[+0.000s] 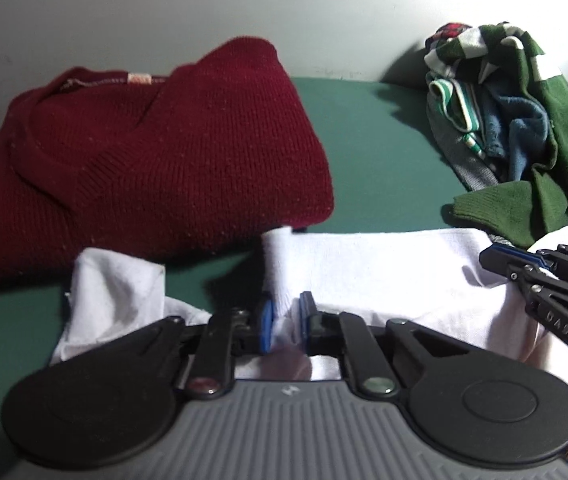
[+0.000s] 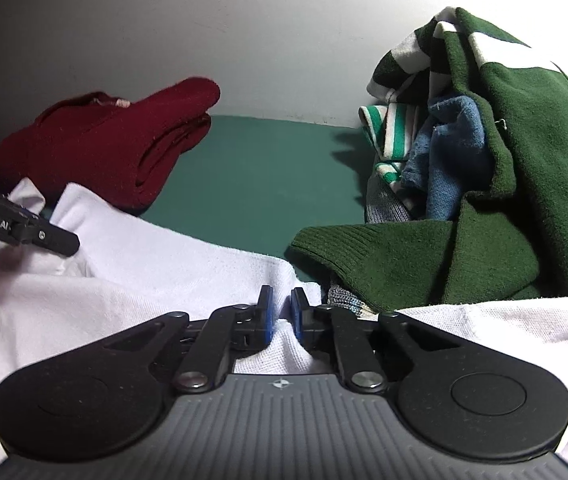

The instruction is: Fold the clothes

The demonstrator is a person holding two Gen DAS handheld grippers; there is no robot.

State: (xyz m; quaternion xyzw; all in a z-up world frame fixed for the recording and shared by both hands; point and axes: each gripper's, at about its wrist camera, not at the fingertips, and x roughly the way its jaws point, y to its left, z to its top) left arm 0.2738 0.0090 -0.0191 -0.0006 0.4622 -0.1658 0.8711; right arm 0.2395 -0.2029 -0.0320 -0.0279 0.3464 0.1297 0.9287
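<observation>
Green surface (image 1: 380, 152); maroon sweater (image 1: 156, 152), white garment (image 1: 384, 268), clothes heap (image 1: 524, 132).

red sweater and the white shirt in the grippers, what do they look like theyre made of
Red sweater: a chunky knit, likely wool or acrylic; ribbed stitch rows and a matte, slightly fuzzy face show.
White shirt: a thin cotton-like fabric, possibly pique; a fine pebbled weave shows near the right gripper, and it creases softly.

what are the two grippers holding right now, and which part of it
Both hold the white garment: the left gripper pinches a raised fold by its near edge, the right gripper another ridge of cloth further along that edge.
</observation>
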